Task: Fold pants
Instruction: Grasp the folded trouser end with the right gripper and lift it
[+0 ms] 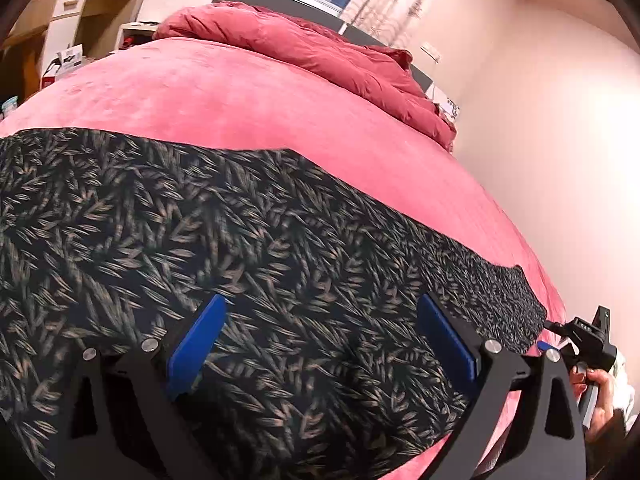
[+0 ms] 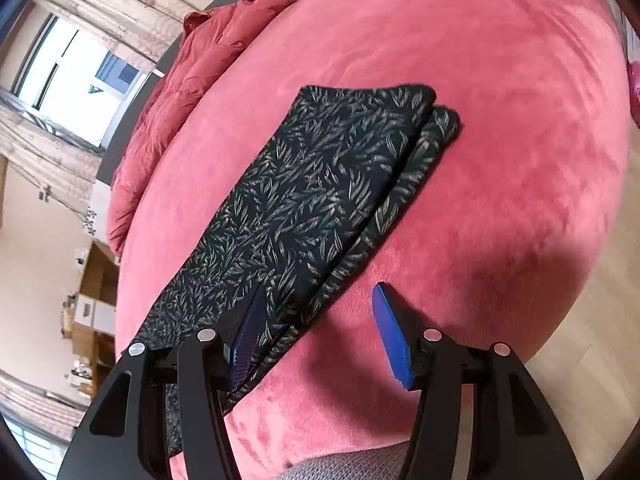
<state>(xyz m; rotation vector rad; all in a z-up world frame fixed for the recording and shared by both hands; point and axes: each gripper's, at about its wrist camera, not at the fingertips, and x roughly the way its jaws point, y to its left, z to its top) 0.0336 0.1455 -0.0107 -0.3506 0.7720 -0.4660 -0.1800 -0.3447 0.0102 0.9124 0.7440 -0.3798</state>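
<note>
Dark pants with a pale leaf print (image 1: 200,232) lie flat across the pink bed cover (image 1: 240,96). In the right wrist view the pants (image 2: 320,192) are doubled lengthwise, one leg stacked on the other. My left gripper (image 1: 322,340) hovers over the cloth with its blue pads wide apart, gripping nothing. My right gripper (image 2: 320,338) is open at the near end of the pants, one pad (image 2: 246,340) over the cloth's edge and the other over bare cover. A hand (image 1: 596,380) holds that right gripper at the far right of the left wrist view.
A crumpled red duvet (image 1: 320,48) is heaped at the head of the bed. A pale wall (image 1: 552,128) runs along one side. Wooden shelves (image 1: 68,16) stand beyond the bed. Wood floor (image 2: 600,300) borders the near edge, and grey knit fabric (image 2: 352,464) shows at the bottom.
</note>
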